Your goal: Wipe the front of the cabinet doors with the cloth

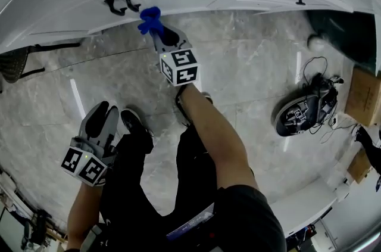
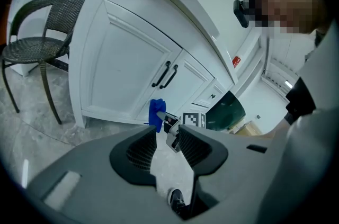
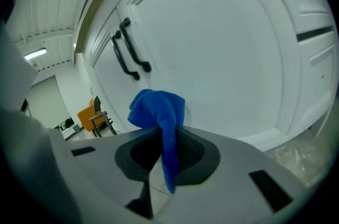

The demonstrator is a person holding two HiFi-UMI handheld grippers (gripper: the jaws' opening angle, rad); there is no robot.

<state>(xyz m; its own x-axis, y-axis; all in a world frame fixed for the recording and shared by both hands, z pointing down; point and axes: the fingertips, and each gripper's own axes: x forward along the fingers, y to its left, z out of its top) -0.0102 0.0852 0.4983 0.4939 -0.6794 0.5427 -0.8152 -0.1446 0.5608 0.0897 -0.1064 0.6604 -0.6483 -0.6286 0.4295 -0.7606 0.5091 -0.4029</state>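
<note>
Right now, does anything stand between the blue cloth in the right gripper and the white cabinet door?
Nothing visible does. The right gripper is shut on the blue cloth, which faces bare panel of the cabinet door; the black handles sit off to the side.

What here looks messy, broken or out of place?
Nothing looks spilled or broken. The one untidy spot is a round device with tangled cables lying on the floor at the head view's right. The blue cloth is bunched, not flat, pinched in the right tool.
</note>
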